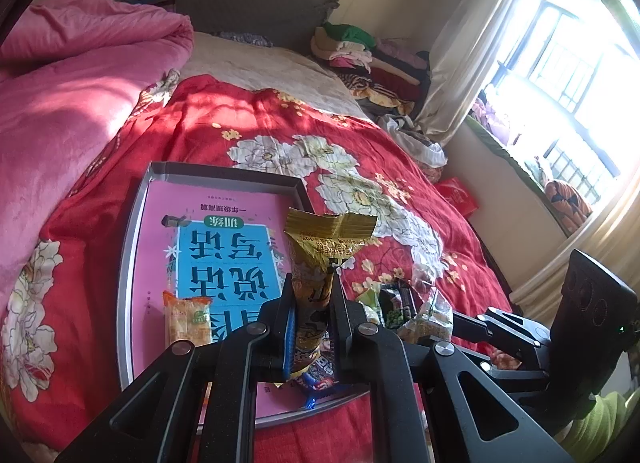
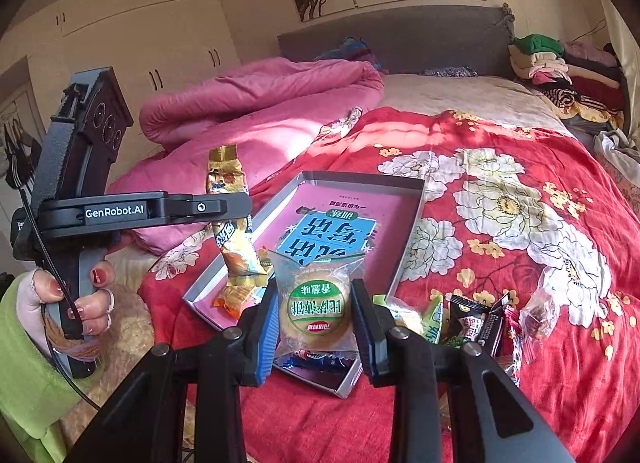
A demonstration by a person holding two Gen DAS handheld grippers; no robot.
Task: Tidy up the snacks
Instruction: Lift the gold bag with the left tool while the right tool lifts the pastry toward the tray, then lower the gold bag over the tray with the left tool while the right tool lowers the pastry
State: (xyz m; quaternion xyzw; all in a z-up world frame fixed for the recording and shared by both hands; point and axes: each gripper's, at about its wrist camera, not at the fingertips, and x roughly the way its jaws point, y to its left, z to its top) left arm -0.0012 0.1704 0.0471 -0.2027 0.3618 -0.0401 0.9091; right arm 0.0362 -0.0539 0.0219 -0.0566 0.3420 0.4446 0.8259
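The red floral quilt [image 2: 500, 167] covers the bed, a rumpled pink duvet [image 2: 248, 103] behind it and cream wardrobes beyond. On it lies a shallow grey tray [image 2: 412, 219] lined with a pink-and-blue booklet (print upside down). The left gripper [image 1: 312, 303] is clamped on a tall gold foil snack packet [image 1: 320, 255] above the tray; a hand [image 2: 80, 303] grips its handle. The right gripper [image 2: 314, 311] pinches a clear-wrapped round biscuit [image 2: 314, 309] over the tray's near corner.

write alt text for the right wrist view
The right tongs grip a round cookie in clear wrap above a grey tray on a red floral bedspread. At left, the left tongs hold a gold snack packet.
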